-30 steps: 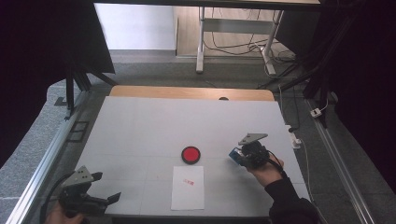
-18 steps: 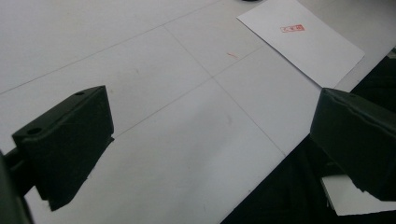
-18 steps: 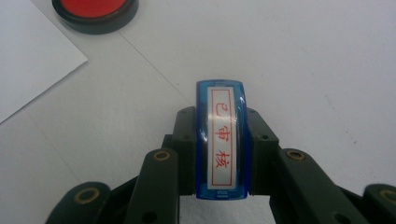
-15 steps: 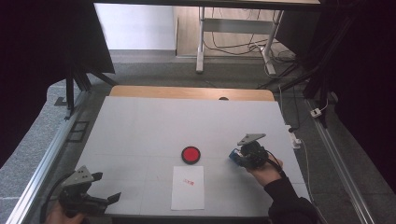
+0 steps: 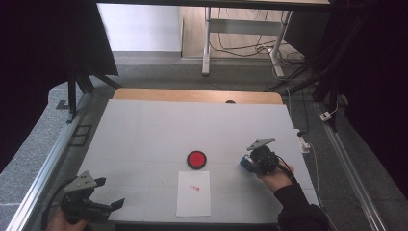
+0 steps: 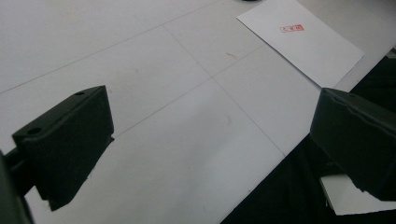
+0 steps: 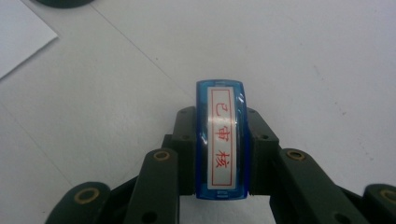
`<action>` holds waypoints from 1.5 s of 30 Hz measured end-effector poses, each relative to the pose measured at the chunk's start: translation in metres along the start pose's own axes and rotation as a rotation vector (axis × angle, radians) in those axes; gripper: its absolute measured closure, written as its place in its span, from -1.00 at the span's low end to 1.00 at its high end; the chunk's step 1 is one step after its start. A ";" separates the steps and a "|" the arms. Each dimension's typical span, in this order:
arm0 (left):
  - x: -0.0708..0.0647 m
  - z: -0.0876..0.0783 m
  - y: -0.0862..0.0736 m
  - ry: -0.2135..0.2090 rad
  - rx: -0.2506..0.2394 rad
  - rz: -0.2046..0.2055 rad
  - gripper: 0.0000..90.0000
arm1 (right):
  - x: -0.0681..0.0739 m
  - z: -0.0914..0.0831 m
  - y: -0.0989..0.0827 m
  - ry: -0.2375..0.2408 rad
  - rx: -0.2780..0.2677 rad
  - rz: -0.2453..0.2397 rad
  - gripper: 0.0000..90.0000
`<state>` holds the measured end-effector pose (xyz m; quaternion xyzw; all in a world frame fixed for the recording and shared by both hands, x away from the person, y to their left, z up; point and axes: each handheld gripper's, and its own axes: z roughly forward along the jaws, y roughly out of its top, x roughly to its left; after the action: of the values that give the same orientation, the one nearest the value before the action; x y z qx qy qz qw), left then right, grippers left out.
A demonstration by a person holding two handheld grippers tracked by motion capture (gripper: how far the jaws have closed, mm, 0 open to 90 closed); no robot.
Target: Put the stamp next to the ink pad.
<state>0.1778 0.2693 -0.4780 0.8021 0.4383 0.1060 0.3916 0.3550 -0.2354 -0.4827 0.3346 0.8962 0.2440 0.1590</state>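
A blue stamp (image 7: 220, 140) with red characters on its label sits between the jaws of my right gripper (image 5: 249, 162), which is shut on it just above the table at the right. Left of it on the table lies a round red ink pad (image 5: 196, 159). In front of the pad lies a white sheet of paper (image 5: 193, 197) with a small red print (image 5: 194, 188) on it. My left gripper (image 5: 111, 192) stands open and holds nothing at the table's near left corner, and the sheet (image 6: 303, 44) lies beyond its jaws.
The white table top (image 5: 159, 130) has a wooden strip (image 5: 192, 95) along its far edge. Metal rails run along both sides. Cables and a table frame (image 5: 240, 29) stand on the floor behind.
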 end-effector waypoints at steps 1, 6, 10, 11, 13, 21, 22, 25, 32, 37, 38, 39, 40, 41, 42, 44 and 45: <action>0.000 0.000 0.000 0.000 0.001 0.001 -1.00 | 0.000 0.001 -0.001 0.002 0.004 0.002 0.56; 0.000 0.000 0.000 0.001 0.001 0.000 -1.00 | -0.001 0.001 -0.002 0.008 0.004 0.006 0.54; 0.000 0.000 0.000 0.002 0.002 -0.001 -1.00 | -0.003 0.001 -0.002 0.010 -0.004 0.023 0.42; 0.000 0.000 0.000 0.002 0.002 -0.001 -1.00 | -0.003 0.001 -0.002 0.008 -0.007 0.024 0.40; 0.000 0.000 0.000 0.002 0.002 -0.001 -1.00 | -0.003 0.001 -0.002 0.008 -0.010 0.027 0.37; 0.000 0.000 0.000 0.005 0.002 -0.002 -1.00 | -0.003 0.000 -0.002 0.007 -0.030 0.043 0.13; 0.000 0.000 0.000 0.005 0.003 -0.002 -1.00 | -0.002 -0.001 -0.001 0.005 -0.032 0.047 0.09; 0.000 0.000 0.000 0.005 0.003 -0.002 -1.00 | -0.002 -0.002 -0.001 0.016 -0.047 0.065 -0.01; 0.000 0.000 0.000 0.004 0.001 -0.005 -1.00 | 0.000 -0.007 0.000 0.032 -0.077 0.094 -0.25; 0.001 0.000 0.000 0.002 0.001 -0.008 -1.00 | 0.003 -0.015 0.001 0.050 -0.114 0.109 -0.38; 0.001 0.000 0.000 0.001 0.001 -0.009 -1.00 | 0.004 -0.017 0.001 0.057 -0.125 0.115 -0.40; 0.001 0.000 0.000 0.001 0.002 -0.010 -1.00 | 0.005 -0.019 0.001 0.062 -0.134 0.117 -0.42; 0.001 0.000 0.000 0.002 0.002 -0.010 -1.00 | 0.005 -0.021 0.001 0.063 -0.142 0.122 -0.44; 0.001 0.000 0.000 0.003 0.002 -0.011 -1.00 | 0.006 -0.023 0.001 0.065 -0.151 0.125 -0.45; 0.001 0.000 0.000 0.003 0.002 -0.012 -1.00 | 0.006 -0.025 0.000 0.072 -0.159 0.128 -0.46; 0.001 0.000 0.000 0.003 0.003 -0.014 -1.00 | 0.008 -0.029 0.000 0.074 -0.163 0.134 -0.51; 0.002 0.000 0.000 0.003 0.003 -0.015 -1.00 | 0.009 -0.031 -0.001 0.075 -0.170 0.129 -0.51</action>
<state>0.1783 0.2709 -0.4783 0.7992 0.4448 0.1037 0.3906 0.3345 -0.2400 -0.4587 0.3675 0.8541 0.3413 0.1373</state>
